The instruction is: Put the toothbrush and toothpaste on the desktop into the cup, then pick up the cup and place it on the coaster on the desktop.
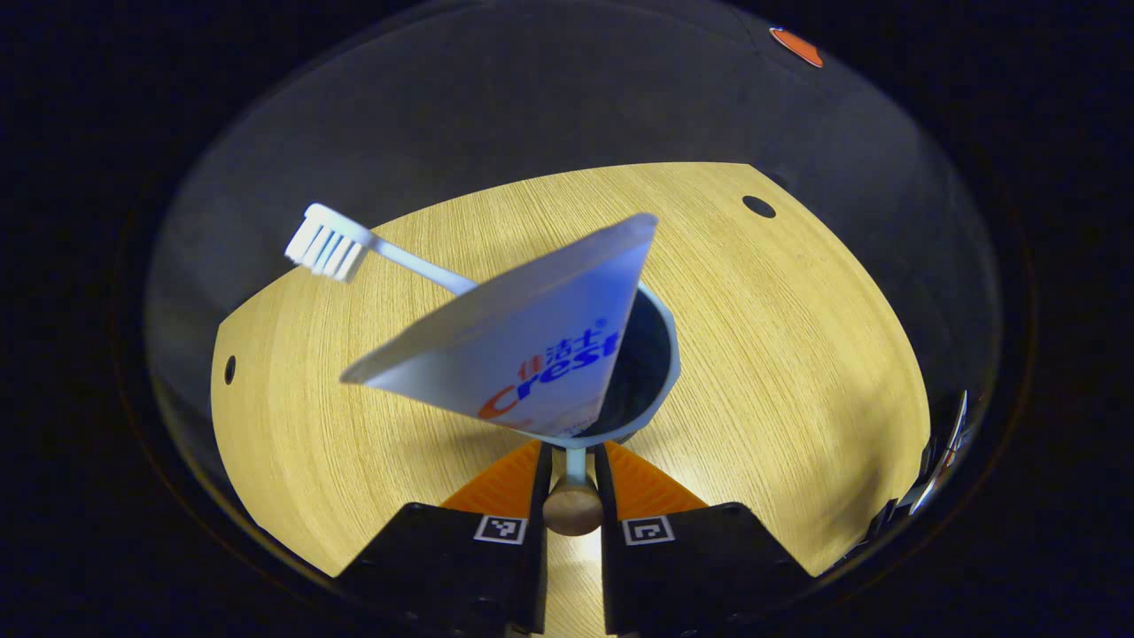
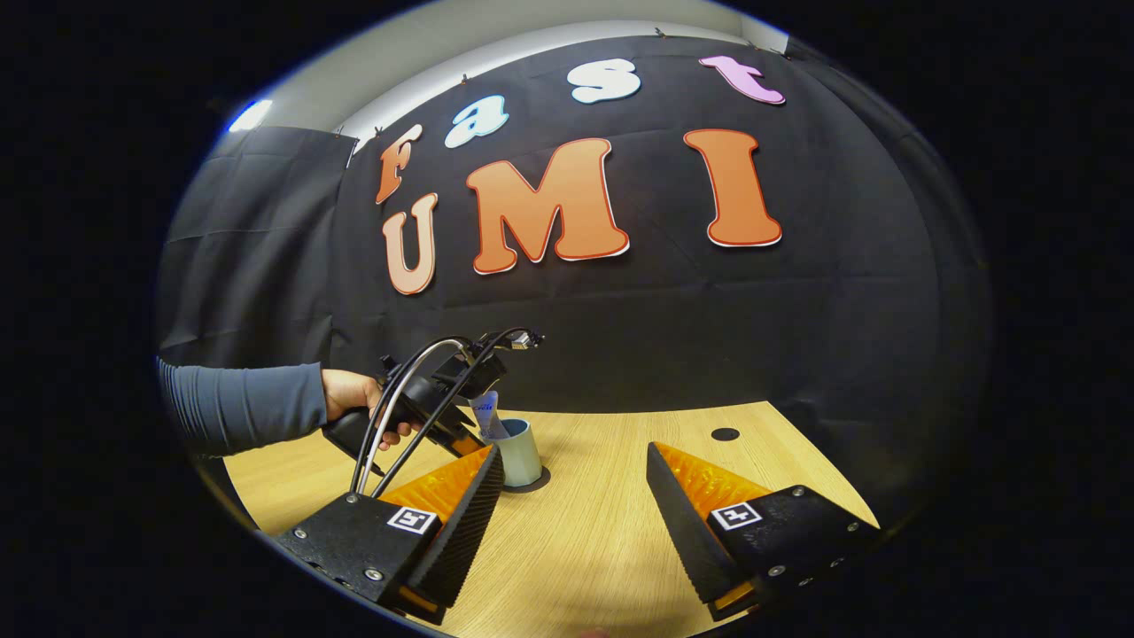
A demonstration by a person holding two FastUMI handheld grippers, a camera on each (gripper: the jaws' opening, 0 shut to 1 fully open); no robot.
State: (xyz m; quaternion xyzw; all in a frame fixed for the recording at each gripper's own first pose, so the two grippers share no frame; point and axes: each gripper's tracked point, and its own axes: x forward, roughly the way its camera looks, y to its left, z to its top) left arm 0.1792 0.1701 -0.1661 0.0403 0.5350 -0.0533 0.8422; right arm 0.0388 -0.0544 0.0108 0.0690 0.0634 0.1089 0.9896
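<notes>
A pale blue cup (image 1: 669, 354) holds the white toothpaste tube (image 1: 523, 354) and a white toothbrush (image 1: 328, 244), whose bristled head sticks out to the left. My left gripper (image 1: 573, 478) is shut on the cup's handle, a thin stem with a wooden knob between the fingers. In the right gripper view the cup (image 2: 521, 454) appears to stand on a dark round coaster (image 2: 536, 483), with the tube (image 2: 487, 415) leaning out of it. My right gripper (image 2: 576, 478) is open over the table, nearer than the cup, with nothing between its fingers.
The wooden table (image 1: 780, 354) has a dark round hole (image 1: 758, 206) near its far edge and another hole (image 1: 229, 369) at the left. A hand (image 2: 354, 394) in a grey sleeve holds the left gripper (image 2: 461, 430) by the cup. Black cloth walls the booth.
</notes>
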